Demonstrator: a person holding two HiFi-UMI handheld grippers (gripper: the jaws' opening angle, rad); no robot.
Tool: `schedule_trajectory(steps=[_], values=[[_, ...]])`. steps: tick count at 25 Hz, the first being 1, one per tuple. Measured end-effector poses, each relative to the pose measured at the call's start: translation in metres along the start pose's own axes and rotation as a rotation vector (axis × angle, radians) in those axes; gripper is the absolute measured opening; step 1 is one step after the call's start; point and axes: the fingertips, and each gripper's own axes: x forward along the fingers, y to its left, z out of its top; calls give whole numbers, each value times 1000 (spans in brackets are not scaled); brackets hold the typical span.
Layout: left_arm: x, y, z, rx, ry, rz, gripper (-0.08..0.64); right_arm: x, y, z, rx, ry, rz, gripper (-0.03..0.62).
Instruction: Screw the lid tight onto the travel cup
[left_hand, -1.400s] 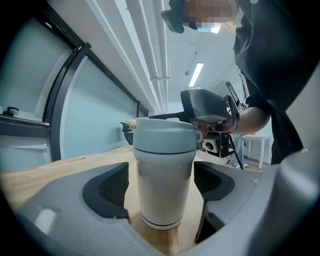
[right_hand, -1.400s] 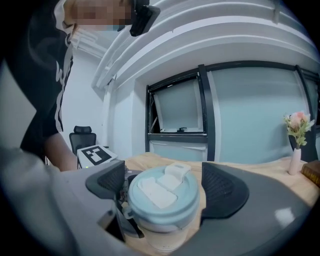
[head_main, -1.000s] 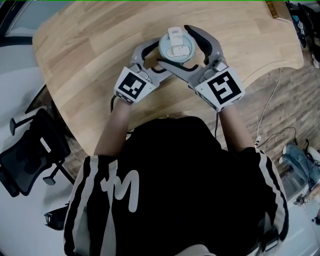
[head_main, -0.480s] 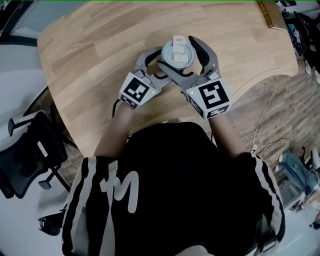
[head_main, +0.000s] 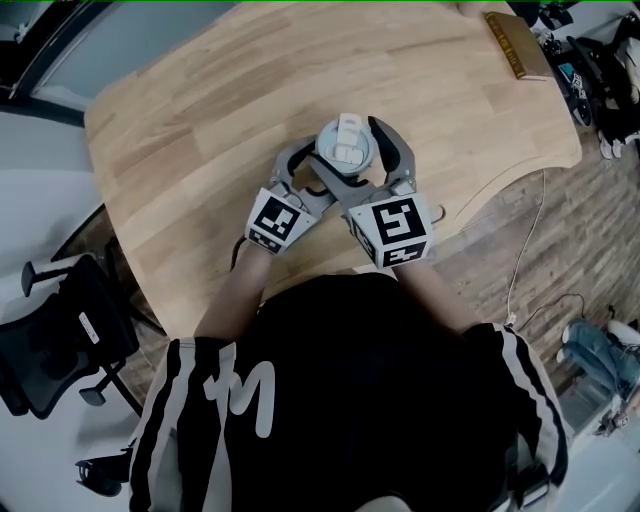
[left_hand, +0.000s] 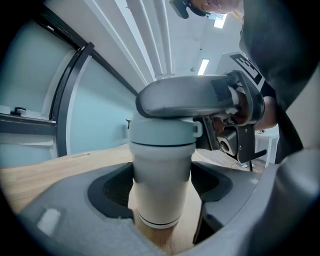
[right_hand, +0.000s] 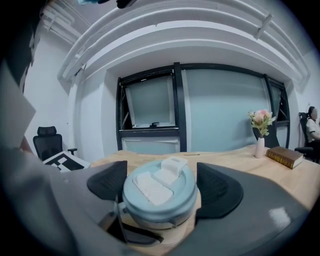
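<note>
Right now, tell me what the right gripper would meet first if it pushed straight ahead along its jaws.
The lid of the travel cup: it sits between the right gripper's jaws, which look closed on it, so any push forward would press on it at once.

Light wooden table (head_main: 200, 130) carries a white travel cup with pale blue lid (head_main: 345, 150), upper centre; brown hardback book (head_main: 517, 44), upper right.

On the wooden table (head_main: 200, 120), left claw (head_main: 316, 166) and right claw (head_main: 354, 154) hug the lidded travel cup (head_main: 345, 140).
</note>
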Motion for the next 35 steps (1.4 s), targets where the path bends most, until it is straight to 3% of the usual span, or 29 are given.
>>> schedule_trajectory(steps=[10, 14, 17, 23, 27, 31, 35], values=[[-1, 1, 0, -7, 2, 24, 367, 2, -4, 2, 36, -21, -119, 426], [-1, 3, 1, -4, -1, 25, 367, 5, -1, 3, 47, -26, -77, 428], [-2, 1, 0, -3, 2, 16, 367, 4, 9, 3, 14, -41, 89, 473], [-1, 0, 0, 6, 1, -1, 365, -18, 5, 13, -172, -104, 494, 518], [0, 2, -2, 4, -2, -8, 364, -20, 15, 10, -302, -7, 708, 520], [-3, 2, -1, 11, 12, -15, 364, -14, 28, -1, -341, 52, 846, 522], [0, 1, -1, 9, 6, -19, 363, -9, 32, -2, -354, 39, 860, 517]])
